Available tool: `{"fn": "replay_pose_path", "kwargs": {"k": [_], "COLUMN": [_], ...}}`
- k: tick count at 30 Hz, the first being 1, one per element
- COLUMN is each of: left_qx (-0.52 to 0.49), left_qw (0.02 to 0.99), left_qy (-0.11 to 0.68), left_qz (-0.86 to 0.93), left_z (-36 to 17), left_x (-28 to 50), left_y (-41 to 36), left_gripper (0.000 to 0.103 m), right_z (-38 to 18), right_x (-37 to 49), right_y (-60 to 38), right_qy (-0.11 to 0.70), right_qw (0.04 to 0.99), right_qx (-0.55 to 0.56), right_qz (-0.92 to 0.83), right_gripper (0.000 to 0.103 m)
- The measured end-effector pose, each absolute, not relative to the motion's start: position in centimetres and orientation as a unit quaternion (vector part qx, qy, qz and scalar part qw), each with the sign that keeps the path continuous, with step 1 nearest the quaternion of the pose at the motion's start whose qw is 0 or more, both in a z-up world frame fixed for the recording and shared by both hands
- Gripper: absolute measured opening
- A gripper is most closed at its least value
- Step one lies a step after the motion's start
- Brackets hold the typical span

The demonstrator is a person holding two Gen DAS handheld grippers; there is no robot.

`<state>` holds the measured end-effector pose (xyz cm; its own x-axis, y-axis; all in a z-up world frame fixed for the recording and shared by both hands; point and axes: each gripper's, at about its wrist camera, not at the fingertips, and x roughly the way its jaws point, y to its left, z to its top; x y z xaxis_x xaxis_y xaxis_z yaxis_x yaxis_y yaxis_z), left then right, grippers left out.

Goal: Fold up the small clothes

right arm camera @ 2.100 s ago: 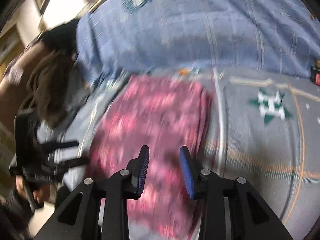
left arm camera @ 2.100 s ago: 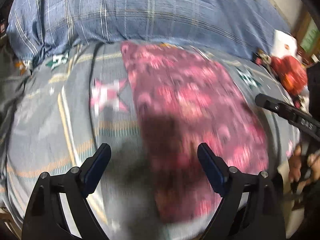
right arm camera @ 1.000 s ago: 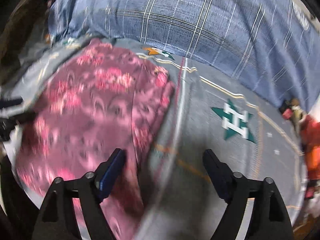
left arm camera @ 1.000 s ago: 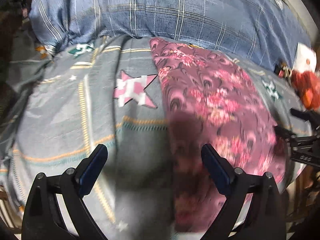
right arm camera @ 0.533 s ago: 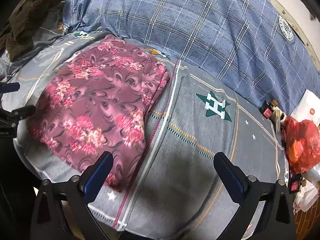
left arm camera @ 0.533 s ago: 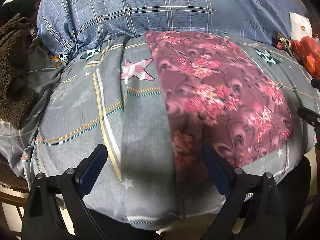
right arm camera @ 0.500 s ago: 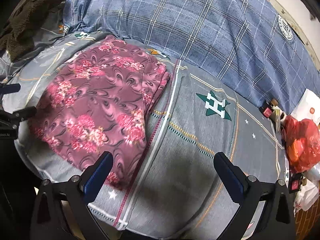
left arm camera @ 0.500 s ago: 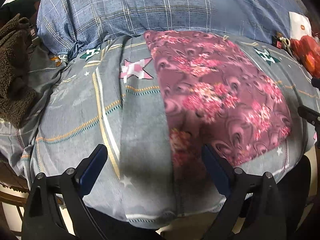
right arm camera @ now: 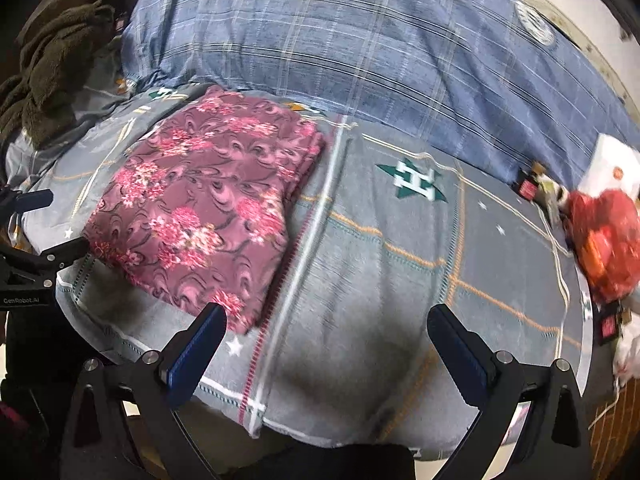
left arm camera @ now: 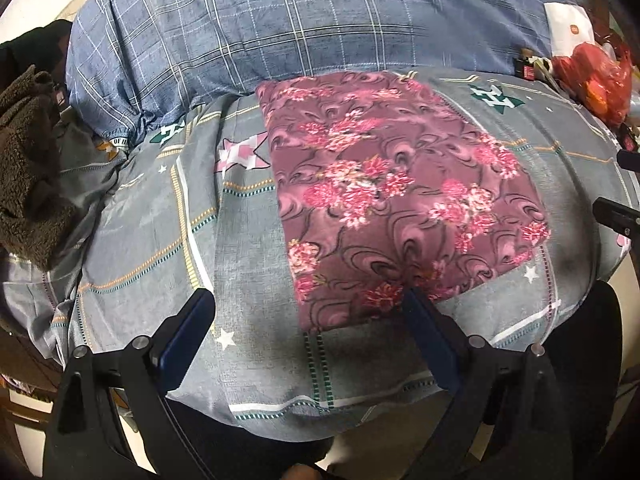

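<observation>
A folded maroon garment with pink flowers (left arm camera: 396, 196) lies flat on the grey patterned bed sheet (left arm camera: 152, 216). It also shows in the right wrist view (right arm camera: 204, 204), left of centre. My left gripper (left arm camera: 308, 320) is open and empty, held above the bed's front edge just short of the garment's near edge. My right gripper (right arm camera: 328, 332) is open and empty, over bare sheet (right arm camera: 400, 272) to the right of the garment. The left gripper's fingers (right arm camera: 28, 200) show at the left edge of the right wrist view.
A blue plaid pillow (left arm camera: 300, 20) lies behind the garment. A brown fleece item (left arm camera: 28, 168) is at the far left. A red plastic bag (right arm camera: 604, 232) and a white packet (left arm camera: 568, 32) with small items sit at the right side of the bed.
Both grippers have pulled back from the garment toward the bed's front edge. The right gripper went from nearly shut to wide open. The garment stays folded flat.
</observation>
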<state>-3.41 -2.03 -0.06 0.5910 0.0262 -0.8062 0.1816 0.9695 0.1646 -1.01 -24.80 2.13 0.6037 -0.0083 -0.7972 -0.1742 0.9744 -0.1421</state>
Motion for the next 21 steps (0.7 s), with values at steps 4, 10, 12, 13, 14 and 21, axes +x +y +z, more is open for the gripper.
{"fn": "replay_pose_path", "kwargs": {"k": [4, 10, 12, 13, 14, 21], "left_qx": [0.116, 0.114, 0.112, 0.112, 0.114, 0.124], "left_qw": [0.885, 0.886, 0.885, 0.884, 0.884, 0.883], "left_qy": [0.446, 0.445, 0.446, 0.446, 0.446, 0.442], "left_qz": [-0.058, -0.069, -0.075, -0.078, -0.081, -0.098], "left_z": [0.3, 0.5, 0.4, 0.4, 0.3, 0.1], "left_x": [-4.0, -4.8, -5.0, -5.1, -5.2, -6.1], "left_y": [-2.6, -3.1, -3.2, -3.3, -3.3, -3.6], "left_gripper": [0.096, 0.096, 0.096, 0.096, 0.096, 0.096], "right_z": [2.4, 2.1, 2.1, 2.1, 2.1, 2.3], "right_x": [-1.7, -2.2, -2.3, -2.4, -2.5, -2.6], "right_y": [-26.4, -27.6, -27.6, -27.6, -27.4, -25.9], "right_qy": [0.446, 0.458, 0.459, 0.459, 0.458, 0.448], "right_qw": [0.891, 0.888, 0.888, 0.888, 0.888, 0.889], "right_qx": [-0.067, -0.025, -0.024, -0.026, -0.032, -0.091], "right_qz": [0.04, 0.031, 0.027, 0.026, 0.024, 0.025], "right_gripper": [0.101, 0.101, 0.101, 0.101, 0.101, 0.101]}}
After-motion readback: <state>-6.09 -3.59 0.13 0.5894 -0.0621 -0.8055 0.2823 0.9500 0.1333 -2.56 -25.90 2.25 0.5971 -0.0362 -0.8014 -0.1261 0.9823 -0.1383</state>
